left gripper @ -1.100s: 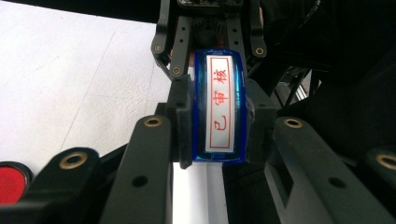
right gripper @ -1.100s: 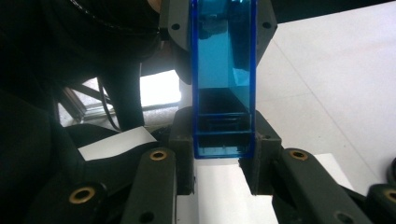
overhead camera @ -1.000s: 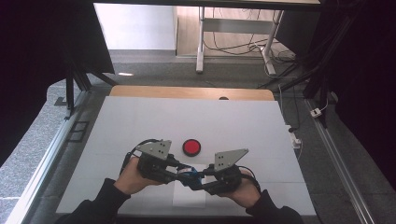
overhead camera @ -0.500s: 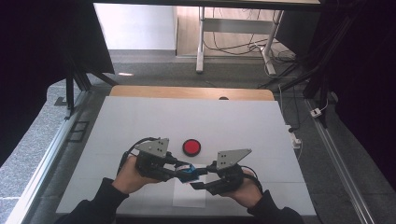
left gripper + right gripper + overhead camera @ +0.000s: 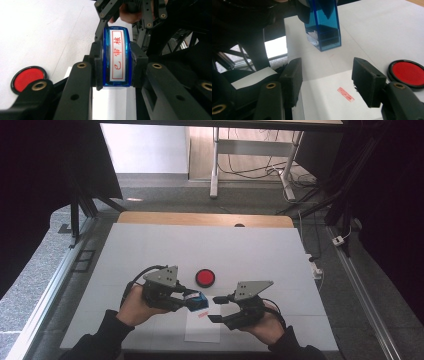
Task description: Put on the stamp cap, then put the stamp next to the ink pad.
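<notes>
you are holding the translucent blue plastic stamp (image 5: 198, 301) in the air over the table, clamped between the jaws of your left gripper (image 5: 186, 299), with its labelled end with red characters facing that gripper's camera (image 5: 117, 55). your right gripper (image 5: 216, 308) is standing with its jaws apart and nothing between them; they have just been opening, and they are pointing at the white sheet of paper (image 5: 202, 330) lying near the front edge of the white table (image 5: 150, 250). judging by the small red rectangular imprint (image 5: 345, 94) already sitting on that sheet, the stamping itself looks done, and the stamp is hanging above the paper rather than pressing on it. what seems left is setting the stamp down or re-inking it. the round black-rimmed ink pad with its red face (image 5: 205, 277) is lying open just beyond the paper, between your two grippers and apart from both, with nothing resting in it but the ink surface itself. the stamp's blue housing is showing a dark inner block (image 5: 323, 31) through its walls.
</notes>
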`<state>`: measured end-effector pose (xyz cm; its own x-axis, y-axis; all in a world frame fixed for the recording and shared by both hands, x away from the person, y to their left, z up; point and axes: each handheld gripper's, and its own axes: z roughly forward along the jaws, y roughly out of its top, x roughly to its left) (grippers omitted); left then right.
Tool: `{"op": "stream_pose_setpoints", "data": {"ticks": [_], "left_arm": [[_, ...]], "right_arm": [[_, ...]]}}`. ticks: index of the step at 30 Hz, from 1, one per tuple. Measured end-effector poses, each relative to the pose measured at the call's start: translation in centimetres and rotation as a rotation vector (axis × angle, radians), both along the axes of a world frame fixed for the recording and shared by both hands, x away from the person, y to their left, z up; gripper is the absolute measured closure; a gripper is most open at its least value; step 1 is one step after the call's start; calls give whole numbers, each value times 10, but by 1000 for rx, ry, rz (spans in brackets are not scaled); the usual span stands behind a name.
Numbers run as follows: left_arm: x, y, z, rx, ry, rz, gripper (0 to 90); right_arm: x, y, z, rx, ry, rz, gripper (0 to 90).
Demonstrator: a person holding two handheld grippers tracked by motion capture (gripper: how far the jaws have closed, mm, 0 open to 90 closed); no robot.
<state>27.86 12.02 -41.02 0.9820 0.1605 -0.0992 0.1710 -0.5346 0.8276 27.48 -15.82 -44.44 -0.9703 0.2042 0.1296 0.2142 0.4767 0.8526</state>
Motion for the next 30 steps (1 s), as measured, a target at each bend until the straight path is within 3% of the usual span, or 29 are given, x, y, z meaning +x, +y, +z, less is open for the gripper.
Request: {"op": "stream_pose_setpoints", "data": {"ticks": [30], "left_arm": [[3,16,7,32,-16,103,692]], "right_arm": [[-4,-16,0,-54,-1,-161,189]]}}
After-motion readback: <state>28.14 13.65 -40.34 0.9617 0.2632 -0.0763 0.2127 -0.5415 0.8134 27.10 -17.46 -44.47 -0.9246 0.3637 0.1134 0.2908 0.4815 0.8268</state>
